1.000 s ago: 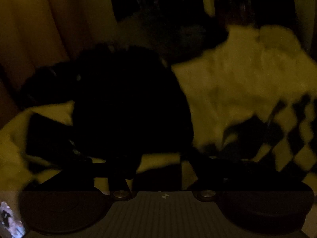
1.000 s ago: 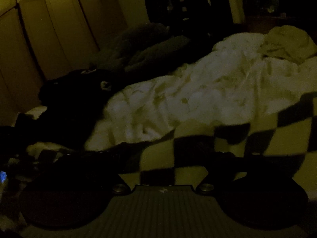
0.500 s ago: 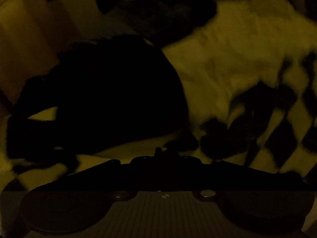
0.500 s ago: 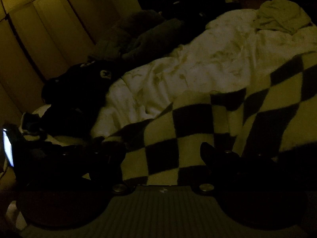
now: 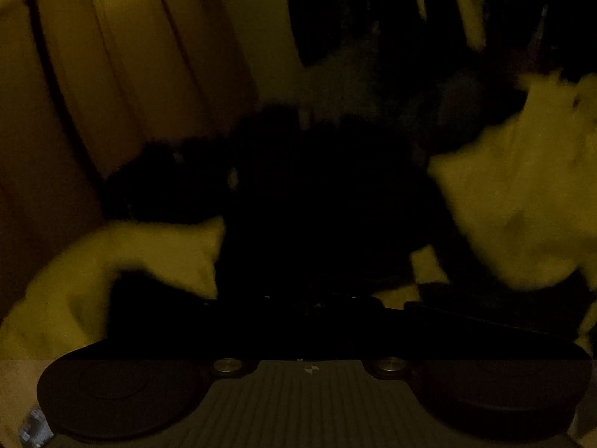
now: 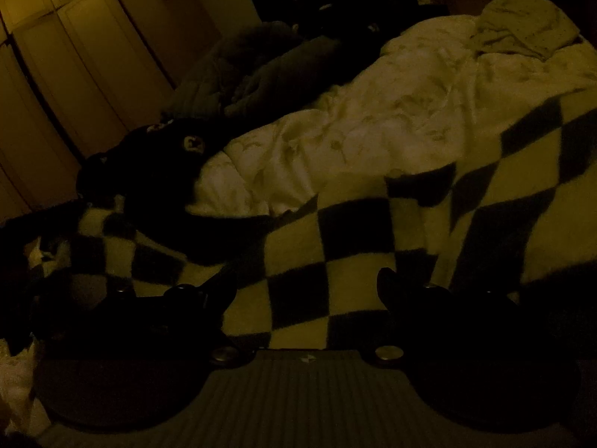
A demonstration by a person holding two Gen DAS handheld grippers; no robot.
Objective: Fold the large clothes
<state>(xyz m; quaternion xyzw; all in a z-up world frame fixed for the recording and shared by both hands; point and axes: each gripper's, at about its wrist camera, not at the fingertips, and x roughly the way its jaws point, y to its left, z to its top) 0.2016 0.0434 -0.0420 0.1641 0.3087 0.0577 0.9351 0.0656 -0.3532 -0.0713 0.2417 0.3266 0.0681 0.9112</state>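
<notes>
A black garment (image 5: pixel 317 205) lies crumpled on the bed straight ahead of my left gripper (image 5: pixel 309 302). The gripper's dark fingers merge with the cloth in this dim, blurred view. Its jaws are opening, and I cannot make out whether any cloth is between them. In the right wrist view the same garment (image 6: pixel 156 171) lies at the left. My right gripper (image 6: pixel 304 287) stands open low over a black-and-cream checkered blanket (image 6: pixel 373 242), and its fingertips (image 6: pixel 388 283) are spread wide and press on nothing.
A white duvet (image 6: pixel 373 123) covers the bed behind the blanket. A dark grey bundle (image 6: pixel 261 71) lies at the head end and a pale cloth (image 6: pixel 522 26) at the far right. Panelled wardrobe doors (image 6: pixel 74 56) stand along the left.
The left view has swung so the wardrobe now fills its left side. The left fingers were apart, then together half a second ago. The right view has rolled slightly, and its jaws stay apart.
</notes>
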